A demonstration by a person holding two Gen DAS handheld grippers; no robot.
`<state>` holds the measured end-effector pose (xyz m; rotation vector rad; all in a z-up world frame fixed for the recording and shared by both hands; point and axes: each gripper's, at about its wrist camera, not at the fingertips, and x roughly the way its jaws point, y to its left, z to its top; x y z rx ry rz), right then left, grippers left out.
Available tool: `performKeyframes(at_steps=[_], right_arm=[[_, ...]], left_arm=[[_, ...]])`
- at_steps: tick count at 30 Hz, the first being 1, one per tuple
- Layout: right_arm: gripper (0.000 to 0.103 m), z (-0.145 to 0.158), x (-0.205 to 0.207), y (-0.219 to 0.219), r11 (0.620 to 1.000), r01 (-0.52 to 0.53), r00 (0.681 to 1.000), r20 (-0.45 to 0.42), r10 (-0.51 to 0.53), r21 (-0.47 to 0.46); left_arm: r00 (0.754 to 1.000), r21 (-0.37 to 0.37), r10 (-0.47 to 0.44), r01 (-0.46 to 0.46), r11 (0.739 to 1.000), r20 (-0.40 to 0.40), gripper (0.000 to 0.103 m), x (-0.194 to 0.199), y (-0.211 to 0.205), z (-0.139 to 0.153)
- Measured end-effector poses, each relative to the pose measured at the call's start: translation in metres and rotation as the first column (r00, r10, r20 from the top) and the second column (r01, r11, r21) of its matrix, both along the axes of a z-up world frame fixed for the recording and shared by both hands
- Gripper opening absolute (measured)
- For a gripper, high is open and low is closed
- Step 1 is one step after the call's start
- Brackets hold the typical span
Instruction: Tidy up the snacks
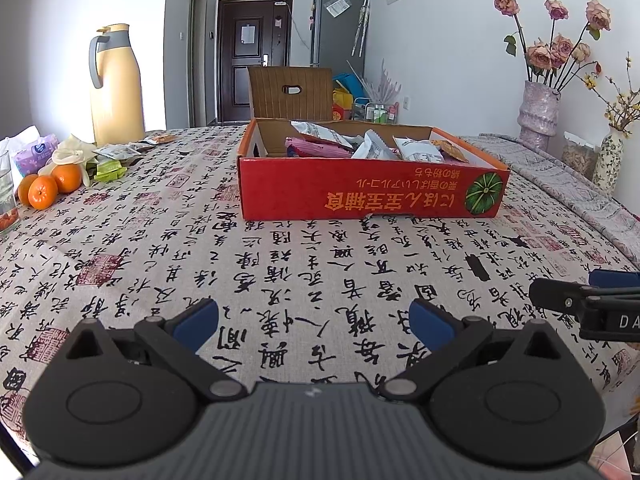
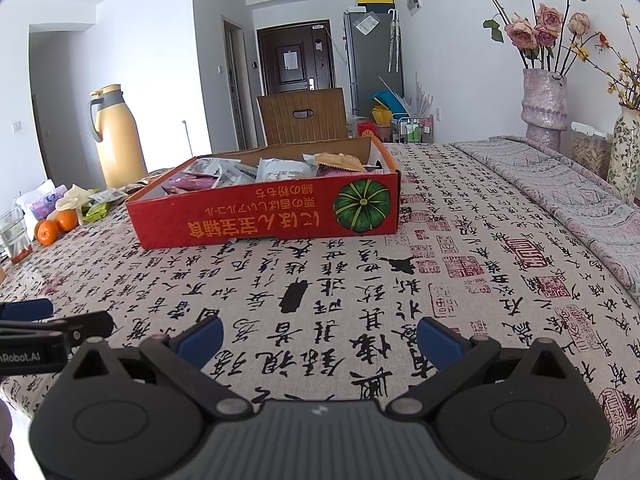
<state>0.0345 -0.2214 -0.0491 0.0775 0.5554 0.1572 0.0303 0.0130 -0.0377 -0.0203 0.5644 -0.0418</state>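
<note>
On the calligraphy-print cloth surface point(image 1: 280, 264), the red cardboard box point(image 1: 372, 190) of snack packets point(image 1: 372, 146) sits mid-surface; loose packets point(image 1: 116, 152) lie near its left edge. My left claw point(image 1: 314, 322) and right claw point(image 2: 320, 342) both gape, holding nothing. I'd reach left, pinching one packet flat.

We were in a home, in a room where people eat. The table point(image 1: 304, 264) had a cloth with black writing on it. A tall yellow jug point(image 1: 116, 88) stood on it, next to some oranges point(image 1: 50, 186). A wooden chair point(image 1: 291, 94) sat at the far side. Pink flowers point(image 2: 538, 28) stood in a vase point(image 2: 545, 104) by the wall. Far back we saw a dark front door point(image 1: 253, 56) and a grey fridge point(image 1: 338, 30) with boxes on top.
</note>
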Motion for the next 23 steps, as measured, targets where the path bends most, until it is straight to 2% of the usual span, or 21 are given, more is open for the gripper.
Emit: performKeyframes(at_steps=[23], right_arm=[[0.103,0.0005,0.0000,-0.0001,1.000,0.000,1.000,-0.001,0.000,0.000]], left_arm=[[1.000,0.001,-0.010,0.010,1.000,-0.001,0.103,-0.0008,-0.0001,0.0001]])
